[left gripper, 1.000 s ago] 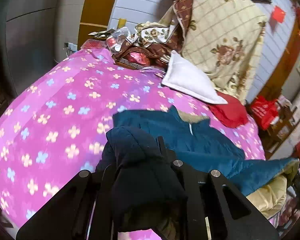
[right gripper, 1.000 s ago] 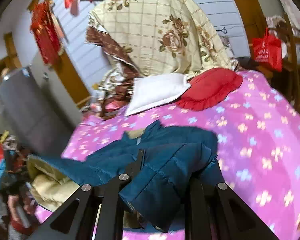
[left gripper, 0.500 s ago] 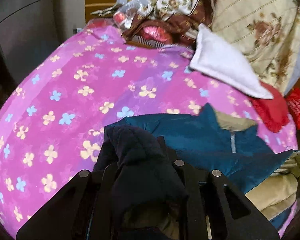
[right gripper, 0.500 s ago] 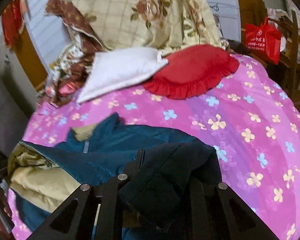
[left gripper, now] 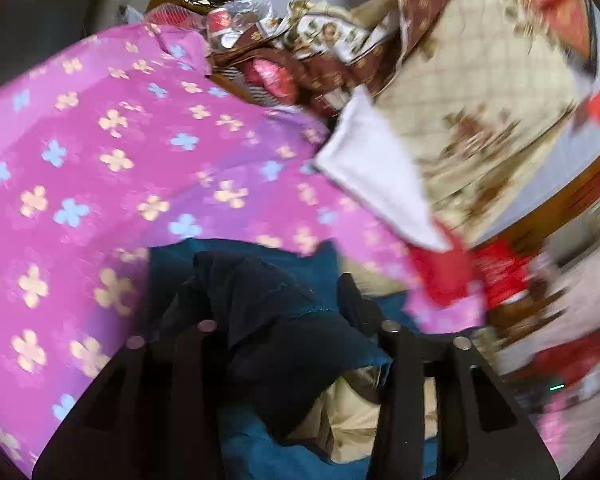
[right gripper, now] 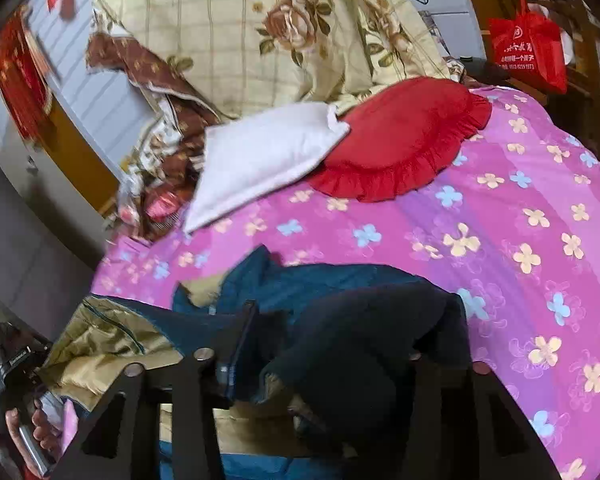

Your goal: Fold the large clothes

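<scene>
A teal padded jacket [left gripper: 172,264] [right gripper: 320,280] with beige lining [right gripper: 100,344] lies folded on the pink flowered bedspread [left gripper: 100,160]. My left gripper [left gripper: 272,284] hovers low over it with its jaws opening. A dark sleeve cuff [left gripper: 260,312] still lies slack between them, and teal cloth shows in the gap beside the right finger. The jaws of my right gripper [right gripper: 354,308] are opening too. The other dark cuff [right gripper: 372,336] rests loosely between its fingers and drapes over the right one.
A white pillow [right gripper: 264,156] and a red frilled cushion [right gripper: 404,140] lie at the head of the bed under a heaped floral quilt [right gripper: 280,20]. A red bag [right gripper: 528,52] hangs at far right. A hand [right gripper: 32,428] shows at lower left.
Both grippers came down toward the bed with the sleeve cuffs and their jaws spread apart. The cuffs that were pinched tight now sit loose between the fingers.
</scene>
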